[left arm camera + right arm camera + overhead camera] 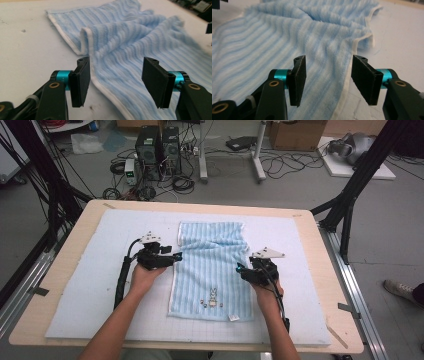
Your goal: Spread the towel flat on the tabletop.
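A light blue striped towel (210,270) with a white hem and a small rabbit motif lies lengthwise on the white mat, its far end folded back on itself. My left gripper (176,256) sits at the towel's left edge, open, its jaws straddling the white hem (100,85). My right gripper (241,268) is at the towel's right edge, also open, with the hem (345,82) between its jaws. Up close the towel (140,42) bunches into a fold, and the folded far corner (364,42) curls over.
The white mat (85,285) covers a wooden table (65,255). Beyond the table are computer towers (157,150), cables on the floor and black frame legs (350,195). A person's shoe (400,290) shows at the right edge.
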`<state>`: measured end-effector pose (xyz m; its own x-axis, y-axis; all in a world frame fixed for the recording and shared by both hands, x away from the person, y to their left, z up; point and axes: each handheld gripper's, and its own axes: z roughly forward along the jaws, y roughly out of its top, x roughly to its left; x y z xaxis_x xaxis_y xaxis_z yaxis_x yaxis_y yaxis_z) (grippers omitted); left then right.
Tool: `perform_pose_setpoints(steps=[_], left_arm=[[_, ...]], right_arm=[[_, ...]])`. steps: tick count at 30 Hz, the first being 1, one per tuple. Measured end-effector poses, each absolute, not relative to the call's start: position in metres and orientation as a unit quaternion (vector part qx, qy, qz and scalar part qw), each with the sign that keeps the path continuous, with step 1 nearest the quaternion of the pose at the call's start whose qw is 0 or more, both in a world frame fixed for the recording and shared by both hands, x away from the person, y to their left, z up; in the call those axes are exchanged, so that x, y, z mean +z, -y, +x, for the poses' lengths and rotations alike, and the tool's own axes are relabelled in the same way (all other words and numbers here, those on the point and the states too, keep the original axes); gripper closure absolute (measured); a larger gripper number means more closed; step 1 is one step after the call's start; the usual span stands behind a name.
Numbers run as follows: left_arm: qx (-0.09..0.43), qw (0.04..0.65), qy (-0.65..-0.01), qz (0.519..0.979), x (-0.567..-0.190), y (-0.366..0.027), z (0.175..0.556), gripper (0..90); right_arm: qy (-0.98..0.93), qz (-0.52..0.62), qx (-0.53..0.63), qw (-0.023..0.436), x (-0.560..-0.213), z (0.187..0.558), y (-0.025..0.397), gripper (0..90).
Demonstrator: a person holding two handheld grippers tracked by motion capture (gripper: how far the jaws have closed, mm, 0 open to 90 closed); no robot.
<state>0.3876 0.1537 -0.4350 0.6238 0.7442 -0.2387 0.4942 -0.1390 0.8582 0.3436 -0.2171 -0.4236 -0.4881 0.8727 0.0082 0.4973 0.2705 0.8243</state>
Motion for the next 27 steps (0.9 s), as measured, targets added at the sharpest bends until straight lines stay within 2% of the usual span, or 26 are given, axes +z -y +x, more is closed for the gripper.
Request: perform_pose_setpoints(steps=[10,16,21,27], left_arm=[[0.109,0.499,-0.387,0.768,-0.444,-0.161,0.339,40.4],[0.101,0.497,-0.391,0.768,-0.449,-0.158,0.333,39.8],[0.092,0.477,-0.392,0.781,-0.449,-0.151,0.327,42.7],[0.096,0.447,-0.377,0.805,-0.452,-0.139,0.316,49.5]], right_arm=[[-0.768,0.435,0.421,0.21,-0.435,0.301,0.23,46.3],[-0.776,0.437,0.407,0.203,-0.445,0.289,0.234,45.9],[-0.785,0.437,0.39,0.201,-0.447,0.283,0.23,45.8],[-0.798,0.431,0.369,0.202,-0.45,0.277,0.225,54.4]])
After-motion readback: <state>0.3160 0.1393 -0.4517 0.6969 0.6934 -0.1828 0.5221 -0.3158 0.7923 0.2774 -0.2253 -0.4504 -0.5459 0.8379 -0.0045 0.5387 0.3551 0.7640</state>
